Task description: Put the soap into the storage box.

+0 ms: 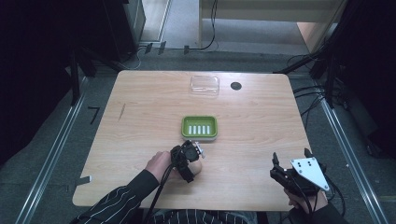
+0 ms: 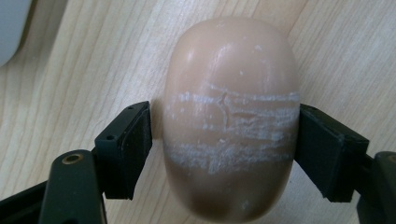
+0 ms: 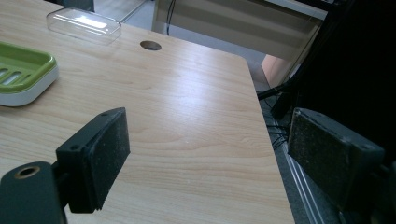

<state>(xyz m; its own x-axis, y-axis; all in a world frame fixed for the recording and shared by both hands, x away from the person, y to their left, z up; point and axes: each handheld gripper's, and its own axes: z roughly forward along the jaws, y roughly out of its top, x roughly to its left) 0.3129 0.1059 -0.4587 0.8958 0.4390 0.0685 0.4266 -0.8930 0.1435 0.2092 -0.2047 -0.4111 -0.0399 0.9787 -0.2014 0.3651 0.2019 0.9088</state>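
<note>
Left gripper (image 2: 224, 140) has its black pads squeezed onto the flanks of the peach soap bar (image 2: 231, 116), gripping across the narrow waist. It looks dense, hard and slick, and it scuffs easily, judging by the white scrape marks. The bar lies near the table's (image 1: 140, 116) front edge, just before the green soap dish (image 1: 199, 127). Right gripper (image 3: 210, 154) hangs wide open by the front right corner.

Overhead forward-down, two close jaw-level views

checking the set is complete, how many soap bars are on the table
1. The soap bar lies on the table between the left gripper jaws, just in front of the green dish.
</note>
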